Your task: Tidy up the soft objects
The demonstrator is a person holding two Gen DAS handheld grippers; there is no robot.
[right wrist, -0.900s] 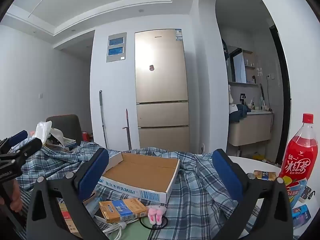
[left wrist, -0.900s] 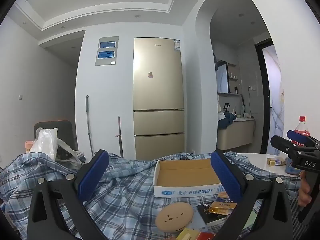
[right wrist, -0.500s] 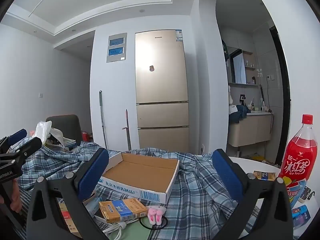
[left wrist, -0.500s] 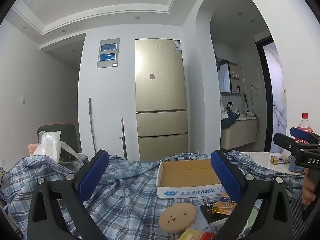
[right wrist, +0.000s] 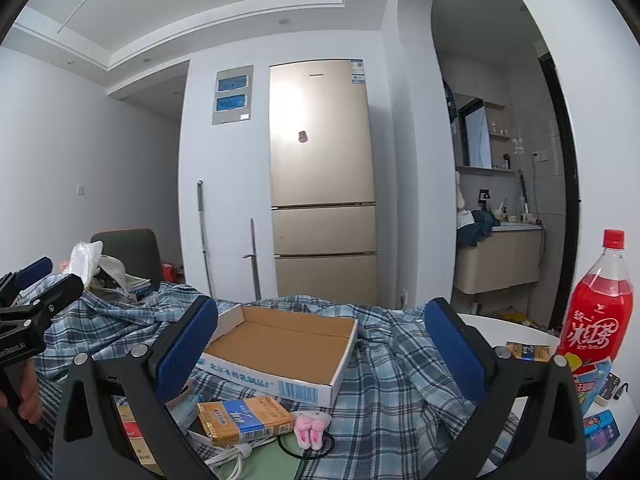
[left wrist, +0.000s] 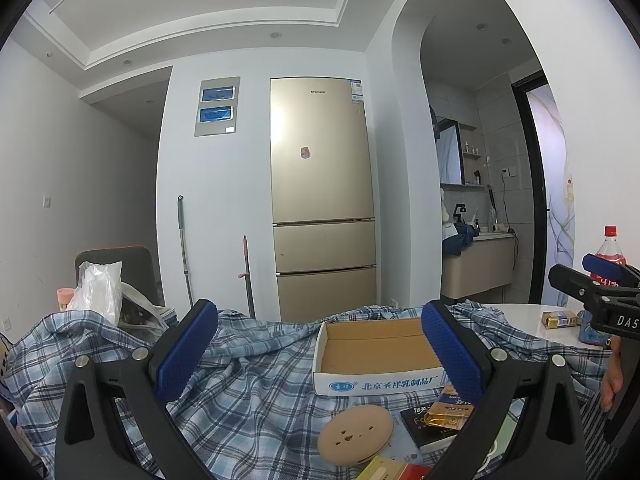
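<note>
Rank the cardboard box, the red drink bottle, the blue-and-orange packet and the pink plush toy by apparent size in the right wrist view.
1. cardboard box
2. red drink bottle, though it stands nearer the camera edge, so fisheye stretch may inflate it
3. blue-and-orange packet
4. pink plush toy

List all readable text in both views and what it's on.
"北京圣祥乳制品厂": front wall of the cardboard box.
"Ice Tea", under large Chinese characters I can't read surely: red bottle.
"DAS", cut off by the frame edge: right gripper.
Fridge brand and stickers, cigarette packs: too small or blurred.
</note>
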